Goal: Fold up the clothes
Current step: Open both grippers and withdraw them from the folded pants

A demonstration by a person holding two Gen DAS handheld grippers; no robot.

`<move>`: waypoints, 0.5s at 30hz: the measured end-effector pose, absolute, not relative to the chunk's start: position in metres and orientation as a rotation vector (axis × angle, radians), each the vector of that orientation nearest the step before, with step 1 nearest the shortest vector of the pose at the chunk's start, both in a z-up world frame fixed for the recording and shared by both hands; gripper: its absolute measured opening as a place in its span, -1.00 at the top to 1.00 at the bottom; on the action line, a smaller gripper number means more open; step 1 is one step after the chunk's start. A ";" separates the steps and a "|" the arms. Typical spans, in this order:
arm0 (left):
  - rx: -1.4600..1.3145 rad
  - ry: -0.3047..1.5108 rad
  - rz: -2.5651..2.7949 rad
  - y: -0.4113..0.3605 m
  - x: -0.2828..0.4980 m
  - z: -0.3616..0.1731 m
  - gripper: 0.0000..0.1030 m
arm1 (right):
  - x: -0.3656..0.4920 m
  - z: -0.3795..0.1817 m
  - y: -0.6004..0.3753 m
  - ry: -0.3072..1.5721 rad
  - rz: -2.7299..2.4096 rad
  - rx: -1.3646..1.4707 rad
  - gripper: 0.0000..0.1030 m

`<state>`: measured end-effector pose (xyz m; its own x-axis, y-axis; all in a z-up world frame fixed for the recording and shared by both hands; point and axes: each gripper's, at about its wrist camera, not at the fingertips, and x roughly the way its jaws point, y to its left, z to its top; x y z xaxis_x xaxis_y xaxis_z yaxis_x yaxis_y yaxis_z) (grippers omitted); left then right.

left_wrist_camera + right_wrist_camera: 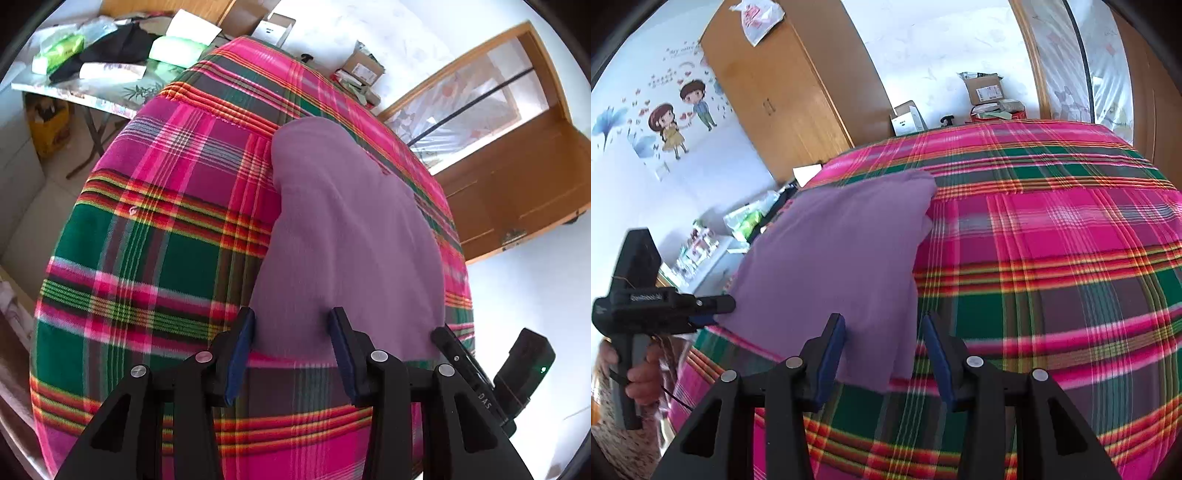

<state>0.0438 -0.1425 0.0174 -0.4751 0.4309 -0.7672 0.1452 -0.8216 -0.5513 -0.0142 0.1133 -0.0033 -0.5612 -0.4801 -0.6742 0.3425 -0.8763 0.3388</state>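
Left wrist: one purple garment, two open tongs.

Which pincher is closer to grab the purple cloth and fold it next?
Probably either, with the left slightly ahead. The left gripper is open with the purple cloth edge between its fingers. The right gripper is open too, but only the cloth's corner sits between its fingers.

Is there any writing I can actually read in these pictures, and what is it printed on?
"DAS": white letters on the right gripper body, partly cut off.
Wall sticker: script line above the cartoon couple, too blurred to read.
Left gripper: small white label, too blurred.
Cardboard box: shipping label, too small.
Plastic bag: red print, illegible.
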 end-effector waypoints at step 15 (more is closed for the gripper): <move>-1.487 -0.435 2.732 -0.100 0.066 0.016 0.15 | 0.026 -0.011 0.103 -0.101 -2.429 1.145 0.13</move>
